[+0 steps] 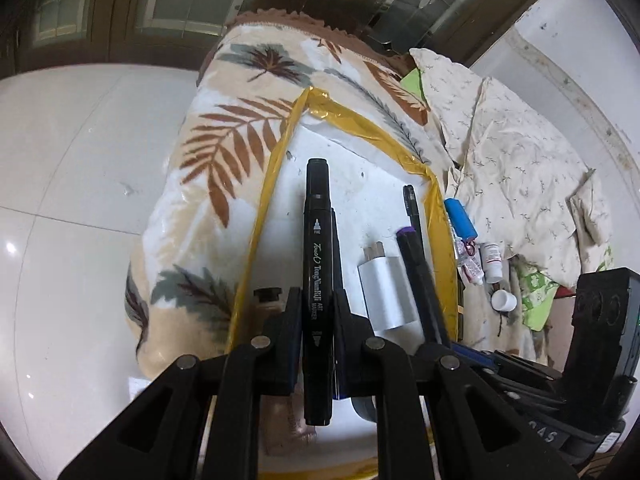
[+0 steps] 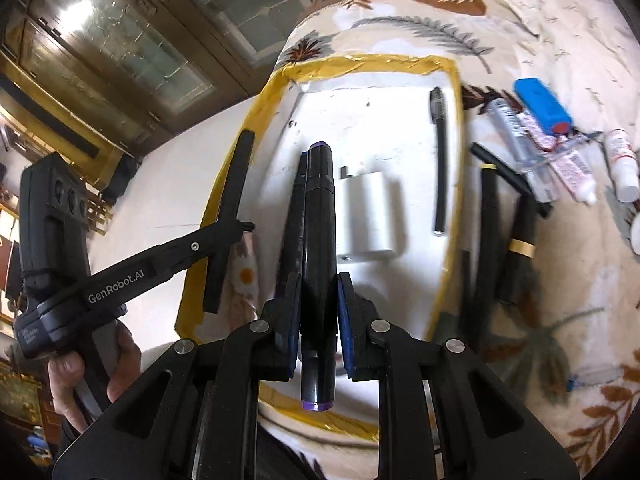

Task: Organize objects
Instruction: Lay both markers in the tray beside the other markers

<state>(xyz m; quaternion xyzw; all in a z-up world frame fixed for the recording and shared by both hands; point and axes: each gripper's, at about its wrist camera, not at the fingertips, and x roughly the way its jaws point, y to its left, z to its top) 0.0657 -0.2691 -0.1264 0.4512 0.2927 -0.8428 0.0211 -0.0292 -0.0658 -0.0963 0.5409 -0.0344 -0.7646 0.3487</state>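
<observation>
The left gripper (image 1: 317,312) has its fingers clamped on a black art marker (image 1: 318,280), which lies along the gap between them and points away over a white tray (image 1: 352,160) edged in yellow tape. The right gripper (image 2: 319,300) likewise grips a black marker with purple ends (image 2: 319,240), held lengthwise over the same tray (image 2: 380,120). Inside the tray, just right of the held markers, lies a white charger plug (image 1: 384,292), and beyond it, near the tray's right edge, a thin black pen (image 1: 412,208). Another dark marker (image 2: 296,208) lies in the tray just left of the purple-ended one. Outside the tray's right edge, on a leaf-patterned blanket (image 1: 208,152), rest several black pens, one with a gold band (image 2: 520,240). Farther right of the tray sit a blue cylinder (image 1: 461,218), a small tube (image 2: 572,172) and a little white bottle (image 1: 493,262). Beyond the blanket a pale crumpled sheet (image 1: 520,152) spreads out.
</observation>
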